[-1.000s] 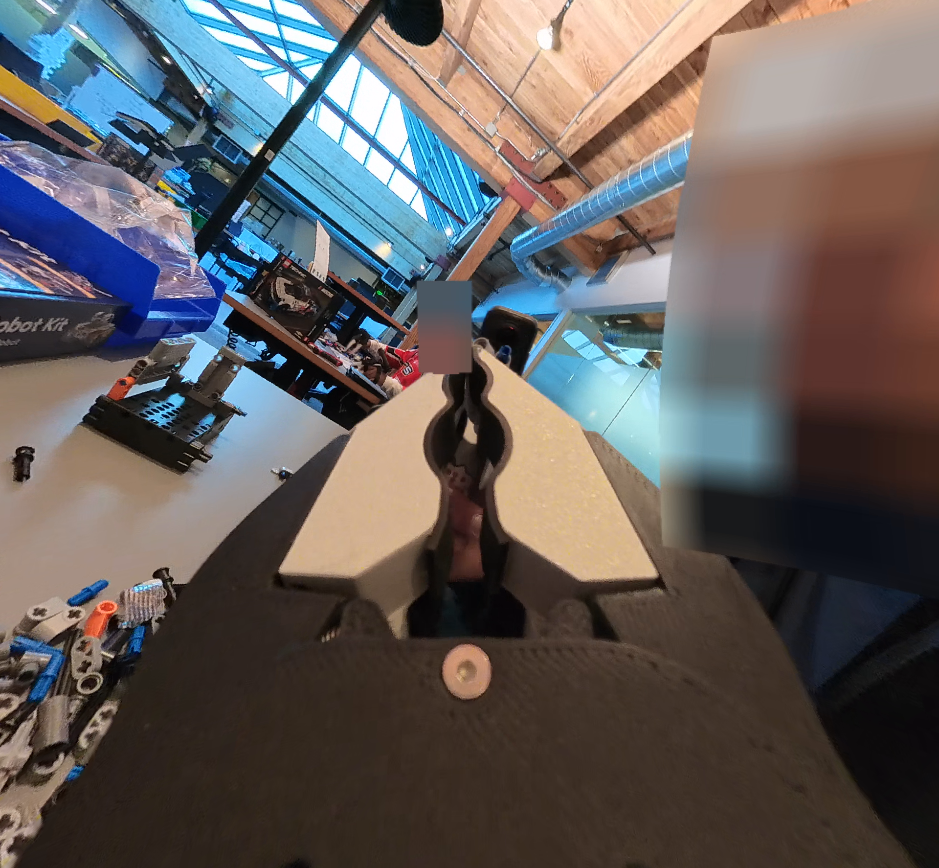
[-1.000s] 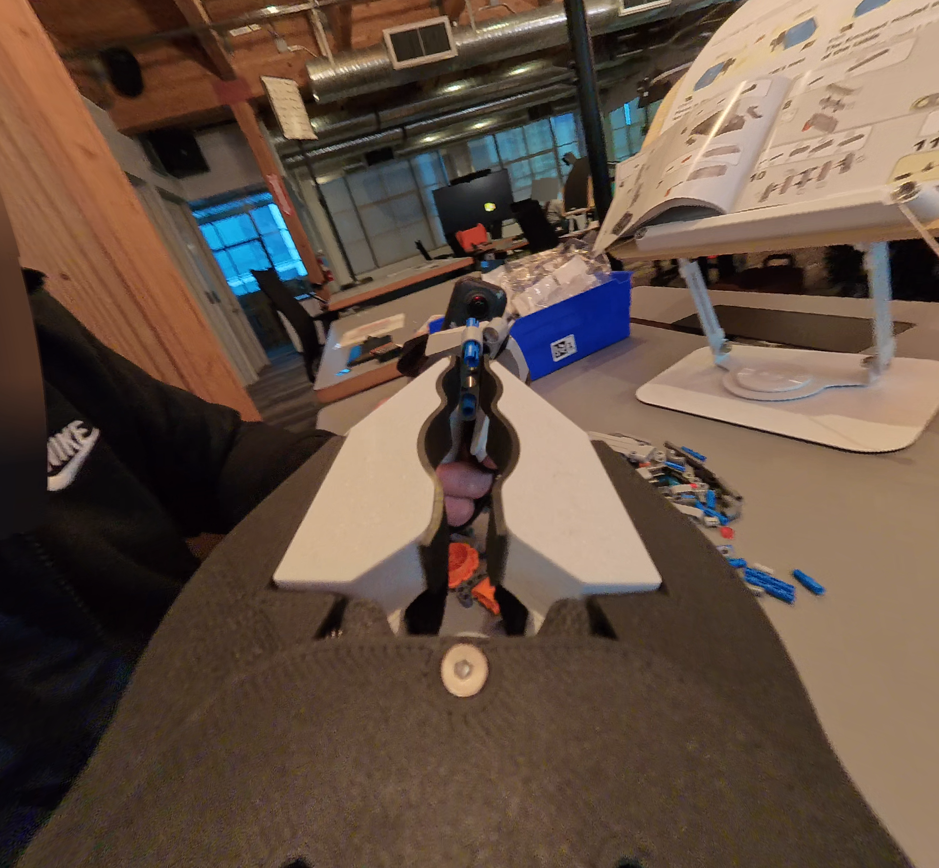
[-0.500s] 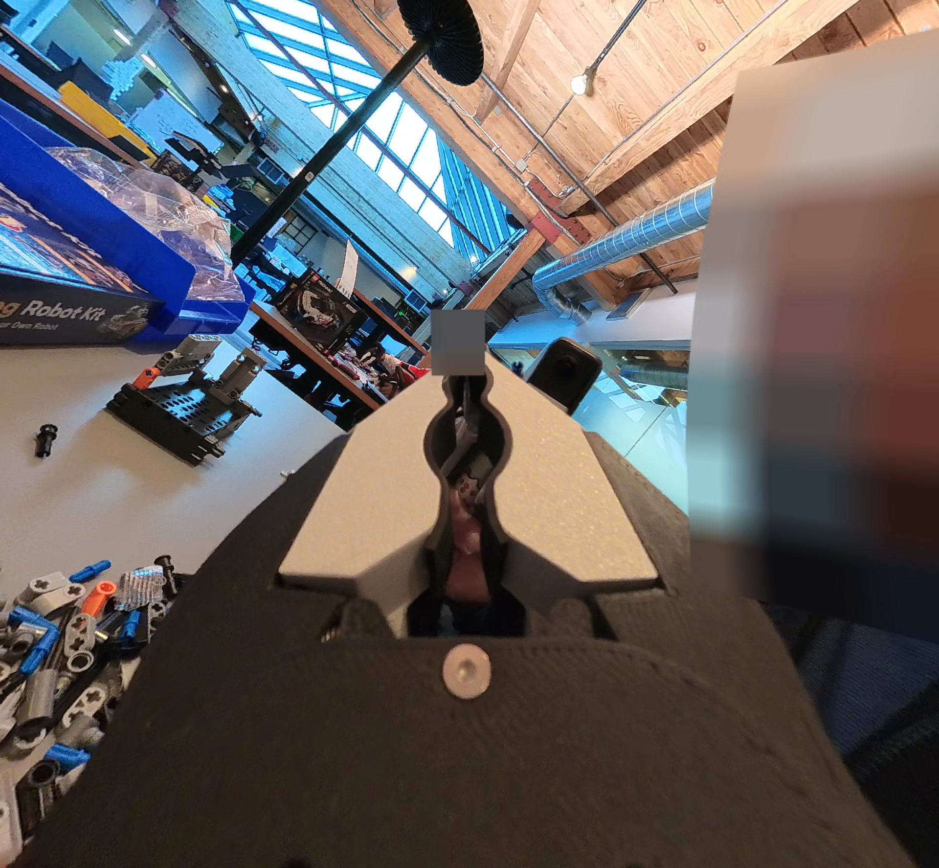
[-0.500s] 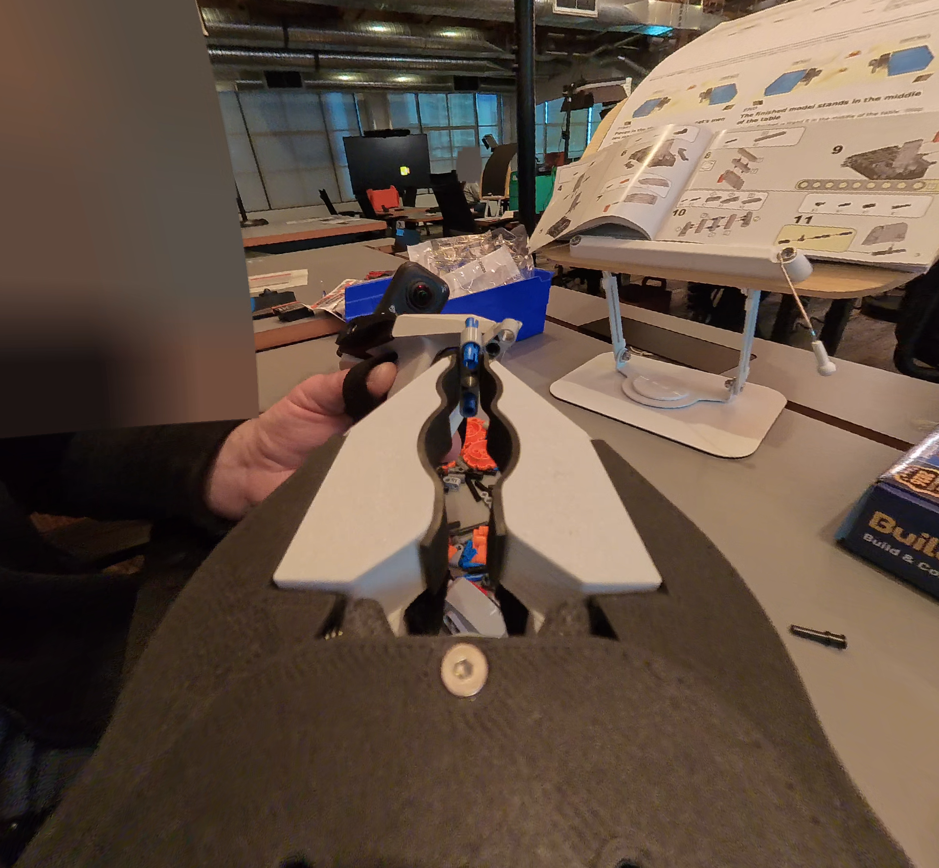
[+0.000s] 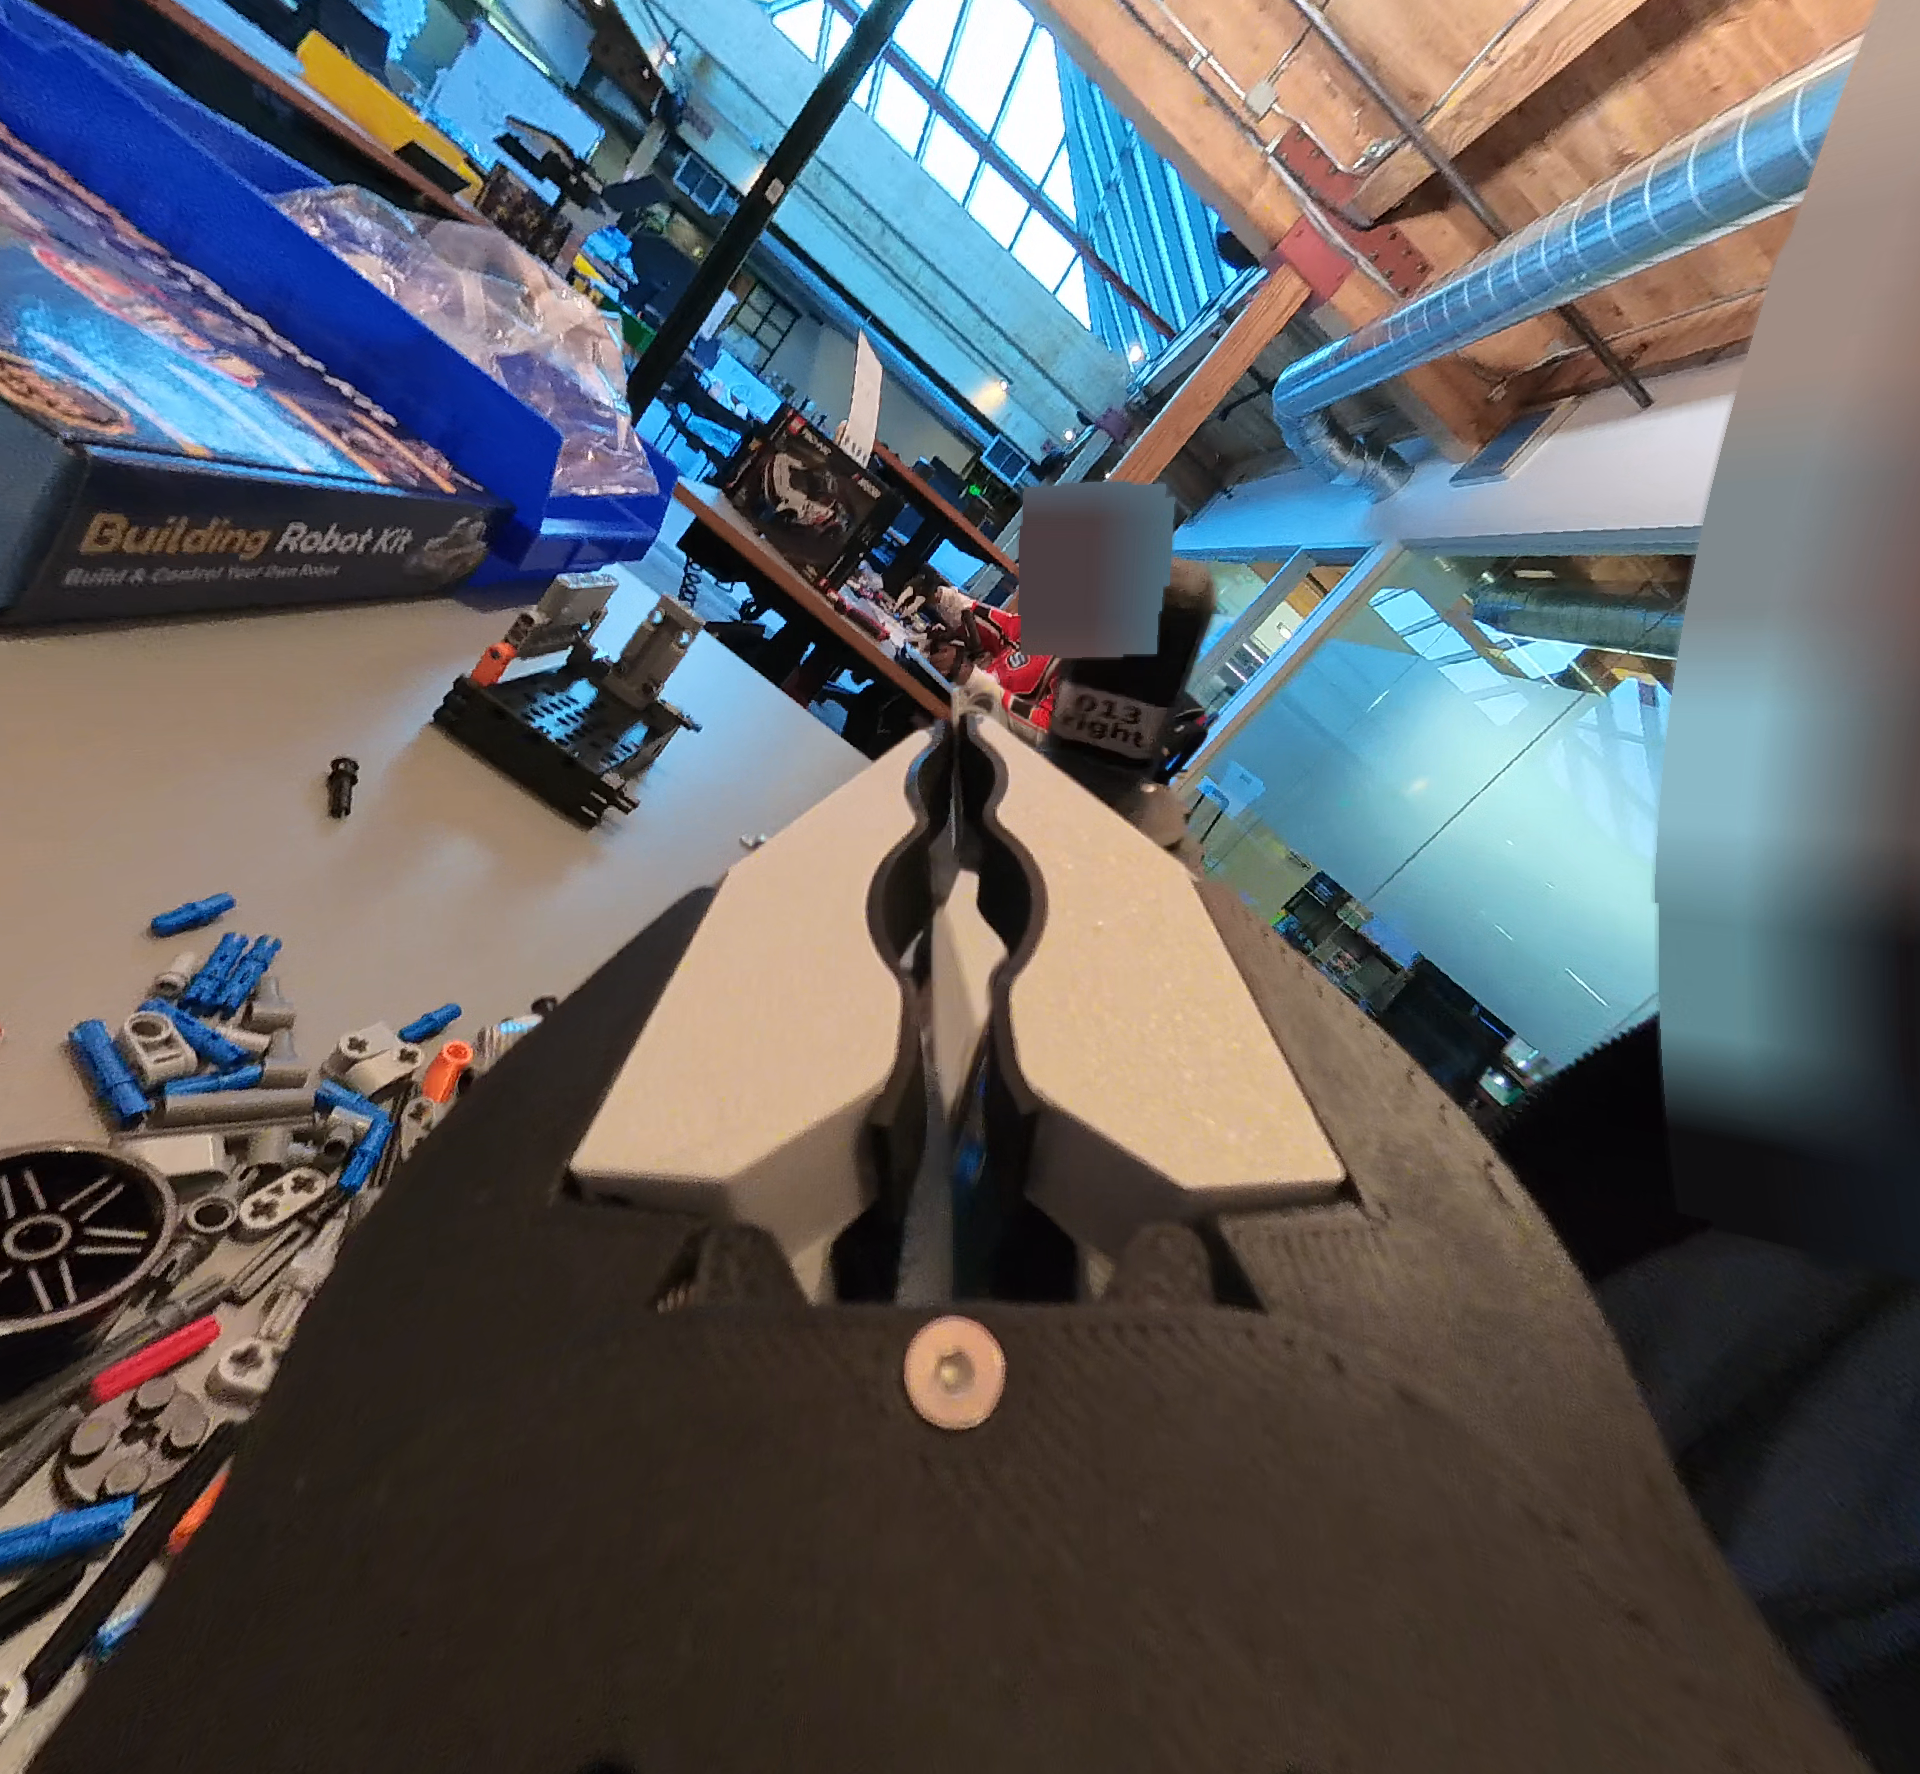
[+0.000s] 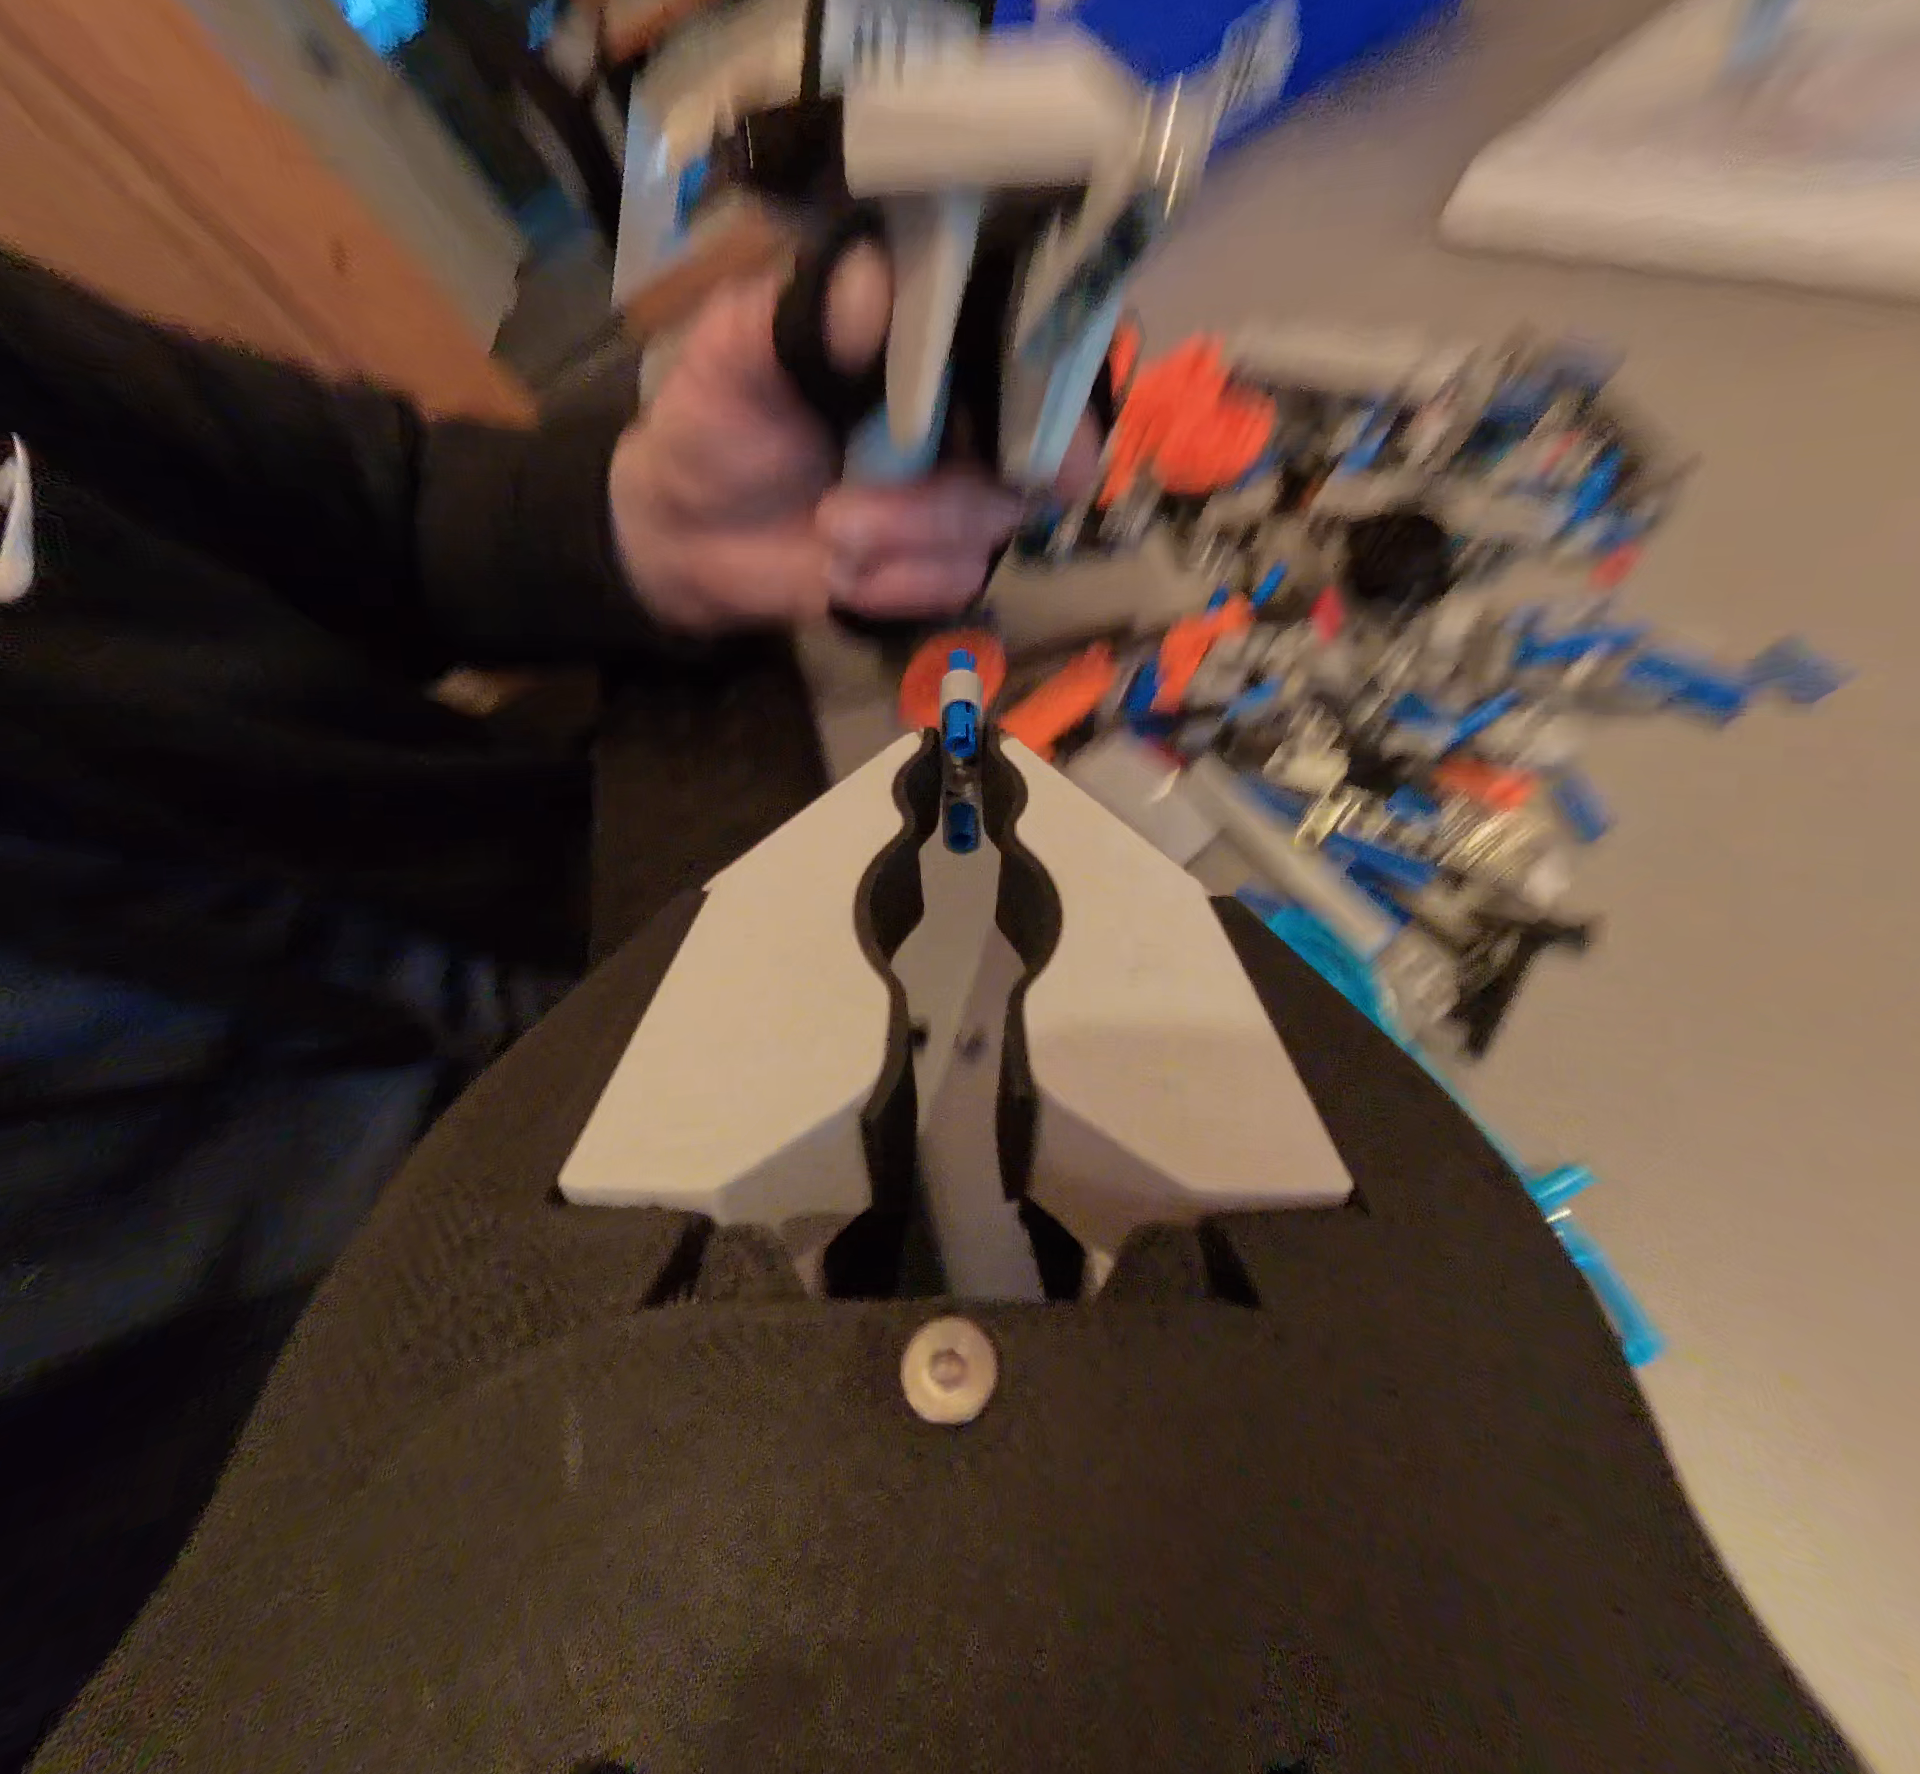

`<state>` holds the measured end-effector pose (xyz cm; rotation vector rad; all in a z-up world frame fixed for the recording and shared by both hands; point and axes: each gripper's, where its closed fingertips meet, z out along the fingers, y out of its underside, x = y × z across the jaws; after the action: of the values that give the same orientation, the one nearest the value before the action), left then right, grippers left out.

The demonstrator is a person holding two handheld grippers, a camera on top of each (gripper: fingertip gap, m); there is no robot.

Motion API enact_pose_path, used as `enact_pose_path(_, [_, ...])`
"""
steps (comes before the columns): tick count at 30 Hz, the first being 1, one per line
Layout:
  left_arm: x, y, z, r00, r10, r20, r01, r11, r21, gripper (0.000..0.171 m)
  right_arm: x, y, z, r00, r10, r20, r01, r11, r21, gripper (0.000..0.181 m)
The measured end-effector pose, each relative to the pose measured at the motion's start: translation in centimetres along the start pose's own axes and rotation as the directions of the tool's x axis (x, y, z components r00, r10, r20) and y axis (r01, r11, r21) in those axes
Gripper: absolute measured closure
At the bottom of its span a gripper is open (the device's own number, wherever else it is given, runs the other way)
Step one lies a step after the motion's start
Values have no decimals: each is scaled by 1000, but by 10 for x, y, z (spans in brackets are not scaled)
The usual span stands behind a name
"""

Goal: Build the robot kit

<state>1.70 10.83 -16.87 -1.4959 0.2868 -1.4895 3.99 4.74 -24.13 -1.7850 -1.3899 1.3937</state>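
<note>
My right gripper (image 6: 961, 753) is shut on a blue pin (image 6: 958, 789) that carries a small grey sleeve at its far end. It hangs above the near edge of a blurred pile of blue, grey and orange building parts (image 6: 1403, 581). A hand (image 6: 727, 488) holds the left gripper (image 6: 935, 166) raised beyond it. In the left wrist view my left gripper (image 5: 961, 742) has its jaws together in the air. A tiny pale bit shows at its tips; I cannot tell if it is held. The right gripper's body (image 5: 1117, 716) shows just behind.
A pile of loose parts (image 5: 239, 1101) with a black wheel (image 5: 62, 1236) lies at the left. A black frame assembly (image 5: 566, 716), a black pin (image 5: 341, 784), a kit box (image 5: 239, 477) and a blue bin (image 5: 416, 322) stand farther back. A white stand base (image 6: 1714, 197) is at the right. Across from one pair of fingers to the other is roughly 9 cm.
The right view has swung down onto the parts pile and is blurred by motion; the blue pin stays in its jaws. The left view has shifted, and more of the table and pile shows.
</note>
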Motion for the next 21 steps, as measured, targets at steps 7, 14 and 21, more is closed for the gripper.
enact_pose_path(7, [-10, 9, 1, 999, -32, 33, 34, 999, -36, 171, 8, 65, 32, 994, 110, 12, -99, 932, -348, 176])
enact_pose_path(14, [-8, 14, 4, 999, -53, 10, 53, 998, -45, 171, 18, 36, 17, 997, 59, -44, -67, 975, -212, 146])
enact_pose_path(21, [1, 11, 8, 1000, 24, -1, -24, 1000, -15, 171, 12, -58, -19, 998, 70, -5, -65, 956, 285, 158])
